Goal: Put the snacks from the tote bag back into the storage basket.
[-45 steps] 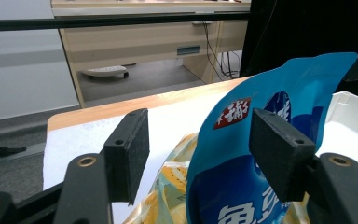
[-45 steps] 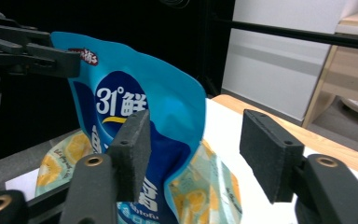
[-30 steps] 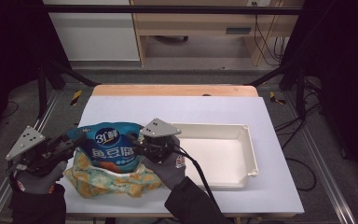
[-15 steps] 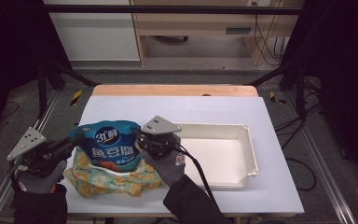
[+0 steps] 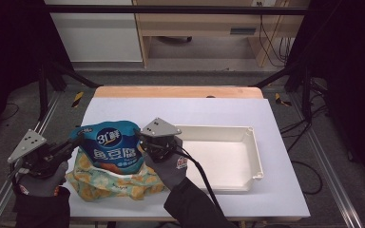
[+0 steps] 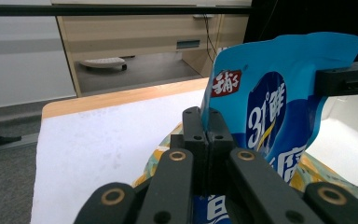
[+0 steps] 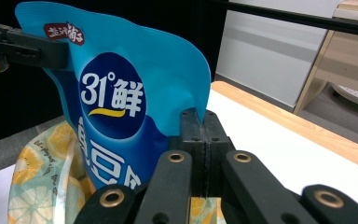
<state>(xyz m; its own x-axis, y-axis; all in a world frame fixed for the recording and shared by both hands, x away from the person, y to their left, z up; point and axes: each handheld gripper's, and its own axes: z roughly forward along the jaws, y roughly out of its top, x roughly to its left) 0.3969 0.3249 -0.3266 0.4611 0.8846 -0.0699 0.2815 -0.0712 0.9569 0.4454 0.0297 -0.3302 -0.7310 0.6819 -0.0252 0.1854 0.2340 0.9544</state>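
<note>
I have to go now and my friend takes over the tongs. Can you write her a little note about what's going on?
Left tongs: shut on the left edge of the blue snack bag.
Right tongs: shut on the bag's right edge.
The bag is held upright between them, above the yellow lemon-print cloth bag, on the white table. The white tray sits to the right, nothing in it.
Done: snack bag gripped on both sides.
Left: probably lower it into the cloth bag, though I can't be sure; keep both grips even.
</note>
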